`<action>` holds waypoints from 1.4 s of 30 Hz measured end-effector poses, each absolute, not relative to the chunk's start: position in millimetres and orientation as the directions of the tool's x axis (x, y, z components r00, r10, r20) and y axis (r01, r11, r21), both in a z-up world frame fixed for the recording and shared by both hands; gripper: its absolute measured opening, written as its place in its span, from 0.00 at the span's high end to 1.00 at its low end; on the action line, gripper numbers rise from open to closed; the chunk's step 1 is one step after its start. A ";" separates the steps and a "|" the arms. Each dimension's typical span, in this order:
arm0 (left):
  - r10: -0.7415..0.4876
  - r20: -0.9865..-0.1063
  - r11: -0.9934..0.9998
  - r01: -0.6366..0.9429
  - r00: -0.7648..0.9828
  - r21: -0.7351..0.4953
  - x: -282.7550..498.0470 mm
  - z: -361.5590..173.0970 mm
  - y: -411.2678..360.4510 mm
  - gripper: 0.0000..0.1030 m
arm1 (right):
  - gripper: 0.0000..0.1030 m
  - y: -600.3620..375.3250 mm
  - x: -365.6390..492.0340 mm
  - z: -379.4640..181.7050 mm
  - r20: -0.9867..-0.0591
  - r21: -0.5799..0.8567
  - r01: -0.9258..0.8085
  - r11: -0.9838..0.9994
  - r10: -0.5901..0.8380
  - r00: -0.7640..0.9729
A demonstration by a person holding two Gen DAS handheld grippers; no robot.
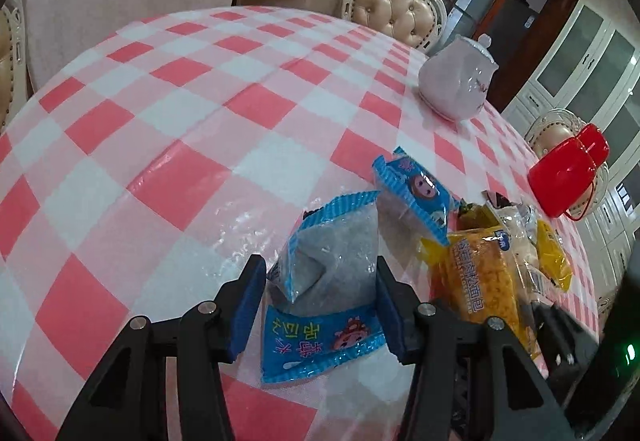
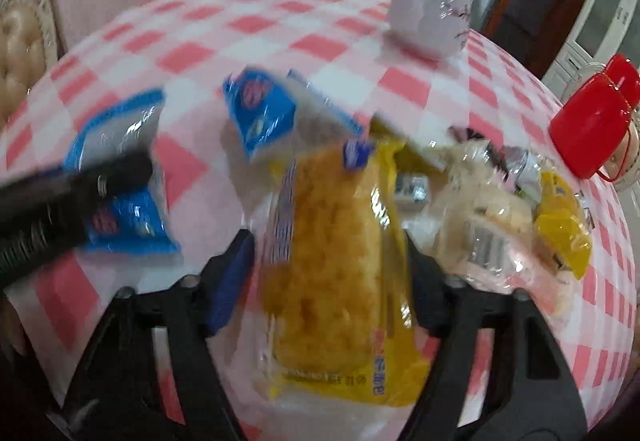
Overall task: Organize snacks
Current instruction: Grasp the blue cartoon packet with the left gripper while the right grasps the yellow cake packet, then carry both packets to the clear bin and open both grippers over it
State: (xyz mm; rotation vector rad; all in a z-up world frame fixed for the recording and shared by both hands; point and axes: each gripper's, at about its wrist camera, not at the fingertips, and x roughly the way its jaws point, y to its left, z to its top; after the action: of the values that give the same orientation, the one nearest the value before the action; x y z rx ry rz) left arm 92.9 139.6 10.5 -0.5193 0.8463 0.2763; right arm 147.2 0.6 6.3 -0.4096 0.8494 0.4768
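Note:
A blue-edged clear snack packet [image 1: 324, 281] lies on the checked table between the fingers of my left gripper [image 1: 318, 281], which is open around it. A second blue packet [image 1: 416, 197] lies just beyond. A yellow bread packet [image 1: 480, 281] lies to its right. In the right wrist view the yellow bread packet [image 2: 336, 261] lies between the fingers of my right gripper [image 2: 326, 257], which is open around it. The blue packets [image 2: 128, 181] [image 2: 260, 117] and the left gripper's arm [image 2: 72, 185] are at the left. The view is blurred.
A pile of clear and yellow snack bags [image 2: 520, 213] lies right of the bread. A white teapot [image 1: 456, 77] and a red lidded container [image 1: 568, 169] stand further back on the red-and-white checked tablecloth [image 1: 180, 121]. Padded chairs [image 1: 396, 13] stand around the table.

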 end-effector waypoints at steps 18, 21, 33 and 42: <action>0.014 -0.740 0.955 -0.227 0.673 -0.189 90.3 23.7 84.5 0.52 | 0.50 -150.6 34.1 37.7 -0.598 0.389 -0.297 0.872 0.484 0.639; 0.004 -0.713 0.954 -0.216 0.701 -0.207 81.6 31.4 78.7 0.52 | 0.50 -160.2 32.6 39.8 -0.583 0.410 -0.272 0.871 0.479 0.656; -0.037 -0.675 0.935 -0.213 0.737 -0.283 26.5 29.6 76.8 0.52 | 0.50 -165.3 31.9 43.4 -0.567 0.443 -0.267 0.856 0.498 0.657; -0.038 -0.659 0.941 -0.195 0.751 -0.277 -10.1 31.2 74.6 0.53 | 0.50 -143.4 15.5 39.9 -0.574 0.427 -0.336 0.839 0.539 0.616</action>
State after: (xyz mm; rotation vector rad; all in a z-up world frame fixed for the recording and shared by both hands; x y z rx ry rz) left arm -10.1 74.6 31.2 -0.3429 0.7195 0.0877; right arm 15.5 -143.4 39.9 0.2908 0.7529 0.5125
